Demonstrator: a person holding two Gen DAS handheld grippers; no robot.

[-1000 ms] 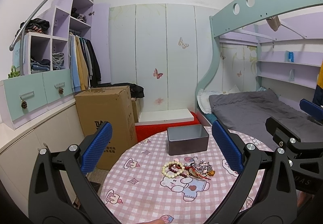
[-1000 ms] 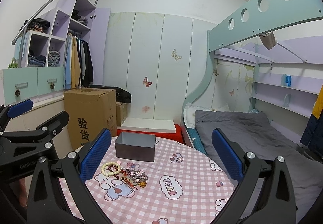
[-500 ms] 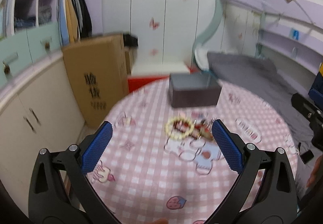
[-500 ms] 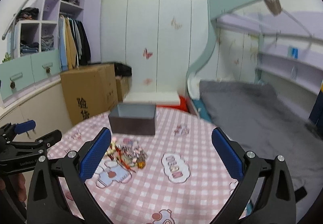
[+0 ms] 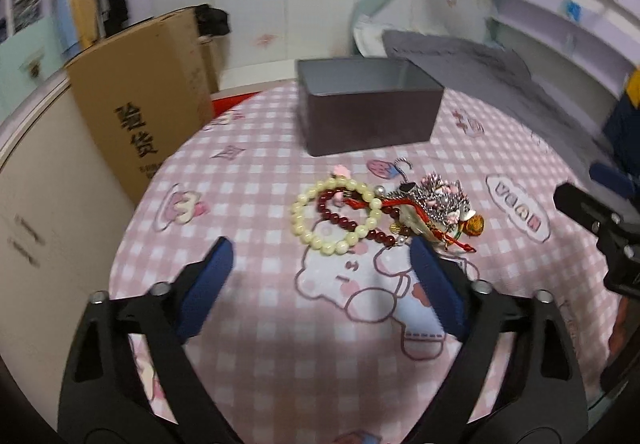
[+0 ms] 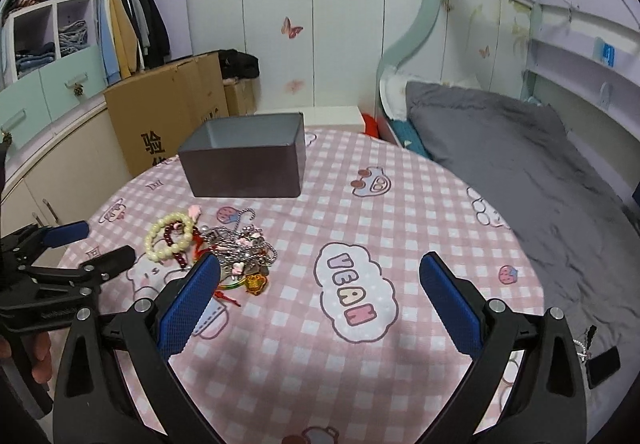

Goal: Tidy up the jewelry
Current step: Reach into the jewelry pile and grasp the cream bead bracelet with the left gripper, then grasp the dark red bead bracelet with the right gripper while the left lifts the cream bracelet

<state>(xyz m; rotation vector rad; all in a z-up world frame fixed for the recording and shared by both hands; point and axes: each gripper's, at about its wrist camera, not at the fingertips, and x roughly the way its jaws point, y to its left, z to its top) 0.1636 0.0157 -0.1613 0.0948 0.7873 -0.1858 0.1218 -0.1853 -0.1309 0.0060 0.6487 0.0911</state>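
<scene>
Jewelry [image 5: 384,212] looks light, loose, tangled; take the cream bead bracelet [image 5: 336,212] by its rim. Left gripper [image 5: 320,268] fingers closing, empty; right gripper [image 6: 320,284] wide, empty

Left wrist view: looks forward and steeply down between its own blue fingers [image 5: 208,284] onto the round table [image 5: 248,344], close to the jewelry pile [image 5: 384,212]; the background is blurred, apparently by motion. Right wrist view: set further right, tilted less steeply, facing the bed [image 6: 520,156] and wardrobe. Shared field: table, jewelry pile [image 6: 216,248], grey box [image 5: 368,108] [image 6: 244,160], cardboard carton [image 5: 140,92]. Each view catches the other gripper at its edge.
</scene>
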